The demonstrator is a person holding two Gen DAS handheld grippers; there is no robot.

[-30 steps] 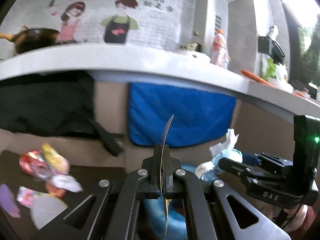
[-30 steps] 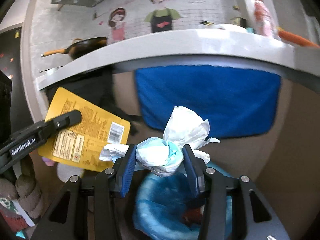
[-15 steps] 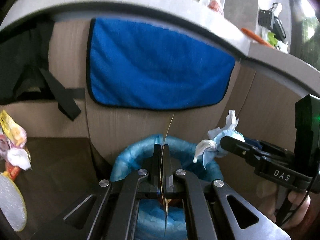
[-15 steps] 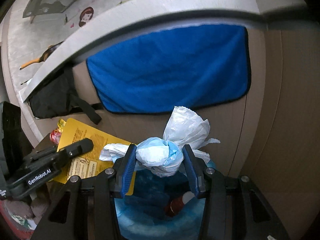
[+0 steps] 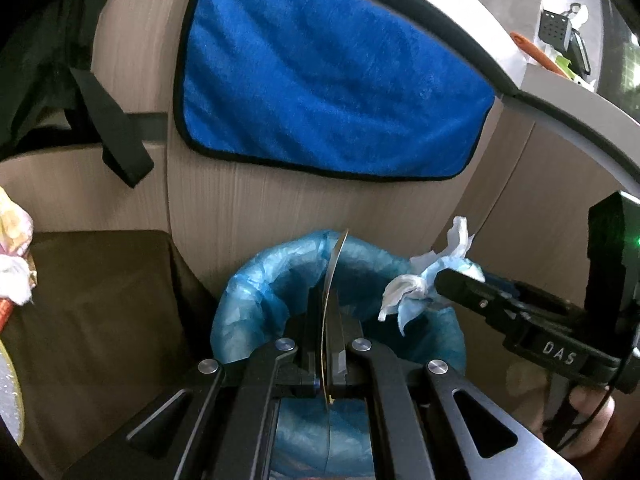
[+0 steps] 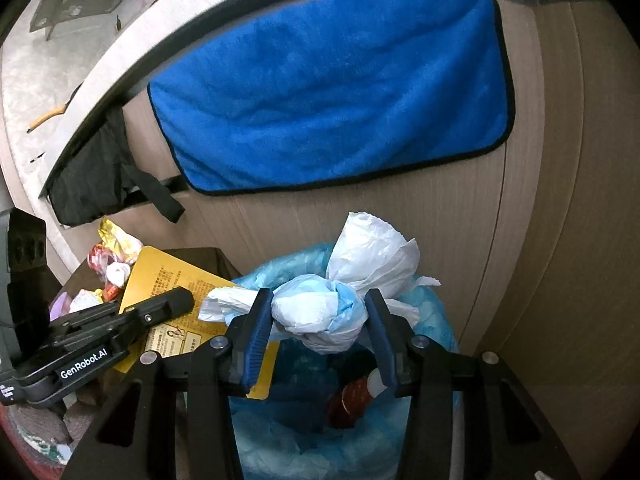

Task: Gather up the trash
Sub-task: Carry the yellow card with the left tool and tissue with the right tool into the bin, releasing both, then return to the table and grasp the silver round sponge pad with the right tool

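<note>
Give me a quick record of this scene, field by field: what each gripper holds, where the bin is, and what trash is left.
left gripper: shut on yellow card
right gripper: shut on knotted plastic bag
bin: blue-lined, below both grippers
in bin: red bottle
remaining trash: wrappers on dark surface
behind: blue towel

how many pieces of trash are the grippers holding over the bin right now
2. The left gripper is shut on a flat yellow packet, and the right gripper clamps a knotted white-and-blue bag, both above the blue-lined bin.
</note>
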